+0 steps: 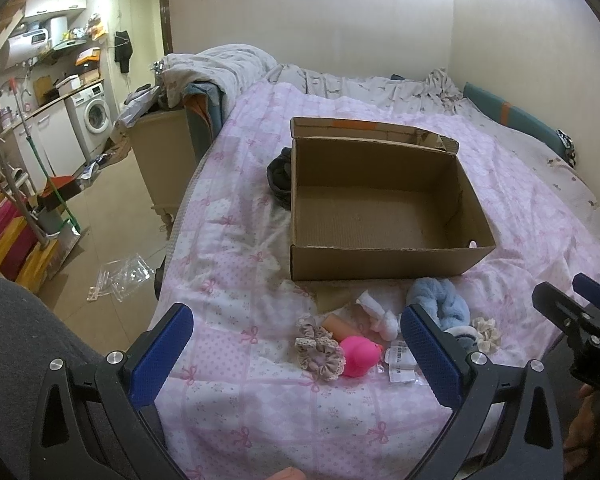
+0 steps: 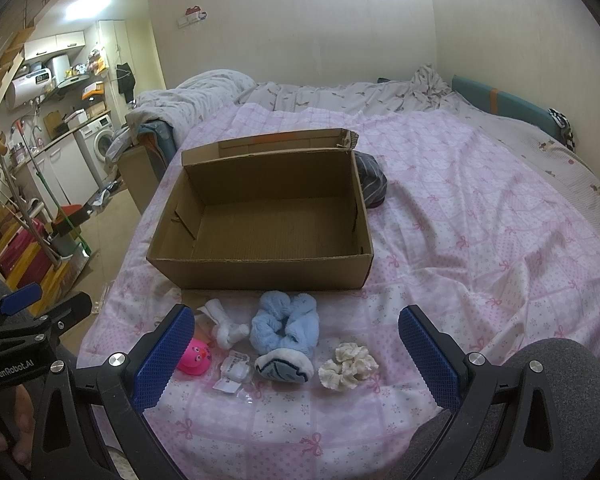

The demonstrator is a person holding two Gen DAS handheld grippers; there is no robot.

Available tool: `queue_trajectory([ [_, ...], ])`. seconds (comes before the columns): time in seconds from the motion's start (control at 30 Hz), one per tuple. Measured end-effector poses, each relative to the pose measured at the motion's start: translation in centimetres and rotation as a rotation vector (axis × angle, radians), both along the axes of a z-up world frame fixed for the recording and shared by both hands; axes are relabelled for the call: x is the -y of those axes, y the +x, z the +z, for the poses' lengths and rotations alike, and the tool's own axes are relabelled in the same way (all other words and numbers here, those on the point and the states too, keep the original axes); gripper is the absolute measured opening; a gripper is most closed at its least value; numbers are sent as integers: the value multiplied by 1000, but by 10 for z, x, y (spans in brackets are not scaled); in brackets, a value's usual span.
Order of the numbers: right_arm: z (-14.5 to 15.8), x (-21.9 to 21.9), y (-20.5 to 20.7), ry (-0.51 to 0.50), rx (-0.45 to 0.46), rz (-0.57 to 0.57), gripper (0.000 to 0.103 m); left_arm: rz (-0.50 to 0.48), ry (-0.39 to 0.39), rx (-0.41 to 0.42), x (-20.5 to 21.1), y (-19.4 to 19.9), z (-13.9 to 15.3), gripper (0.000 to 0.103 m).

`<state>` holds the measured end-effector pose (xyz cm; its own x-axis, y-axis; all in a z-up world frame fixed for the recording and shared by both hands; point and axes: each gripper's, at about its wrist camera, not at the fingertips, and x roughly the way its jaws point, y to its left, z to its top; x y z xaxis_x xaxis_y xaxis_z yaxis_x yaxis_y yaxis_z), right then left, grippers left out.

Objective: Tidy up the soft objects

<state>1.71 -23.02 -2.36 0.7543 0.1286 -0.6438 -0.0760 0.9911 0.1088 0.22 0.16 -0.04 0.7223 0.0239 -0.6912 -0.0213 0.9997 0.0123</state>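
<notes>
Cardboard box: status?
Left gripper, right gripper open, empty. Brown cardboard box empty. Fluffy blue scrunchie on pink bedspread. Nothing blocking.

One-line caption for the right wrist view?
Open right gripper hovers above blue scrunchie and cream scrunchie before an empty cardboard box.

My left claw (image 2: 152,356) hides half the pink toy (image 2: 196,358). The box (image 2: 260,268) covers most of the dark cloth (image 2: 374,186). The packet (image 2: 234,372) print is unreadable.
</notes>
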Motion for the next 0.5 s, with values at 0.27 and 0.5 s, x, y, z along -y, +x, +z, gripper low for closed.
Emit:
queue_trajectory([
  [0.27, 0, 0, 0, -2, 1, 1, 103, -1, -2, -2, 0, 1, 0, 103],
  [0.5, 0, 0, -1, 0, -2, 0, 103, -1, -3, -3, 0, 1, 0, 103],
])
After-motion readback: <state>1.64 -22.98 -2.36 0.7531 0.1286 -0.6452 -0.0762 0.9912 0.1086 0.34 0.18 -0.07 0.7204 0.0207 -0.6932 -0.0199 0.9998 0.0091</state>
